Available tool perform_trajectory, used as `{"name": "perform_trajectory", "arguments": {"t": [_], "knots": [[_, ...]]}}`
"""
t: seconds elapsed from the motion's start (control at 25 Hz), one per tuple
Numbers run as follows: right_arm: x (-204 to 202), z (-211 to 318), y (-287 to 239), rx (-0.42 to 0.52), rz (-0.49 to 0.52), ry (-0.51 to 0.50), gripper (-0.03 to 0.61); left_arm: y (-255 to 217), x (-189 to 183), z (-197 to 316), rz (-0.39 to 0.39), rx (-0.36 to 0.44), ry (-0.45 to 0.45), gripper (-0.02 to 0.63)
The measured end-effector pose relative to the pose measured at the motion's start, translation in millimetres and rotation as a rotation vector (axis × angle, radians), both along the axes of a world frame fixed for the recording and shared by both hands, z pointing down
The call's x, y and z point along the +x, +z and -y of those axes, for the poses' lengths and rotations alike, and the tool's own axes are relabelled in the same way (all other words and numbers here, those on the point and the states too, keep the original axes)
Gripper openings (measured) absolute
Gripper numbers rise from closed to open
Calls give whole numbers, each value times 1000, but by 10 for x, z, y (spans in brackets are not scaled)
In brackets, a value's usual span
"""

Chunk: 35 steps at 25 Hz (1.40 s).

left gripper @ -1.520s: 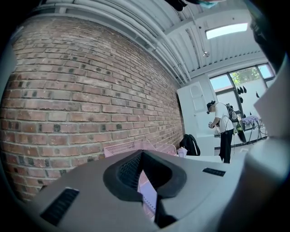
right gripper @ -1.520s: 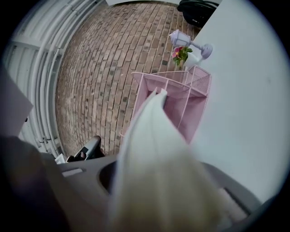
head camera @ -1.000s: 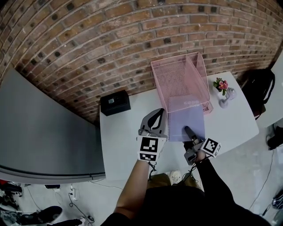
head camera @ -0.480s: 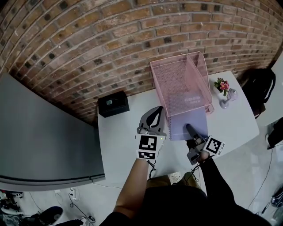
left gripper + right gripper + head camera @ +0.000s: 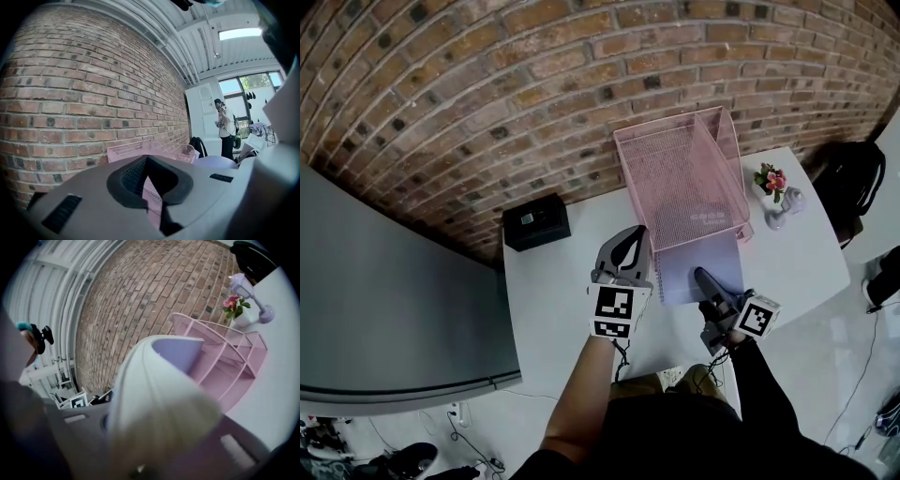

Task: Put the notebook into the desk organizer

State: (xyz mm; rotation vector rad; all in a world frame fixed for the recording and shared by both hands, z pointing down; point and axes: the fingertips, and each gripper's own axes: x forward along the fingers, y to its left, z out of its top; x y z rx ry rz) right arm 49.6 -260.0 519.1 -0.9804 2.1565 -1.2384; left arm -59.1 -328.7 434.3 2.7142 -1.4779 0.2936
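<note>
**Notebook going into the tray, right gripper clamped on its near edge**

Nearest the person, the right gripper [image 5: 702,276] is pinching the near edge of the lavender rectangular notebook [image 5: 686,267], both jaws closed on its page block. Just beside it, the left gripper [image 5: 634,235] is hovering over the white tabletop [image 5: 562,281] with its jaws together and nothing between them. The notebook's far half is lying inside the bottom tier of the pink wire-mesh desk organizer [image 5: 675,141], showing faintly through the mesh, while its near half is sticking out. Farther back, a small black box [image 5: 534,221] and a small white vase of pink flowers [image 5: 775,194] are flanking the organizer against the red brick wall [image 5: 487,84].
</note>
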Motion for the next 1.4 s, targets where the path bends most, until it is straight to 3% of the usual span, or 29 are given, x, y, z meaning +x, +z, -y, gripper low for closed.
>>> {"name": "perform_trajectory", "arguments": {"t": [0.2, 0.32, 0.56, 1.0, 1.4], "knots": [[127, 142, 464, -222, 129, 58, 31, 34, 34, 5, 2, -10, 1, 3], [87, 234, 408, -216, 150, 55, 32, 44, 12, 17, 2, -14, -6, 3], [148, 537, 400, -232, 20, 80, 32, 45, -27, 27, 3, -15, -17, 3], [168, 992, 442, -245, 6, 125, 32, 65, -59, 66, 2, -18, -21, 3], [167, 1011, 410, -202, -4, 143, 32, 105, -50, 115, 14, -29, -14, 5]]}}
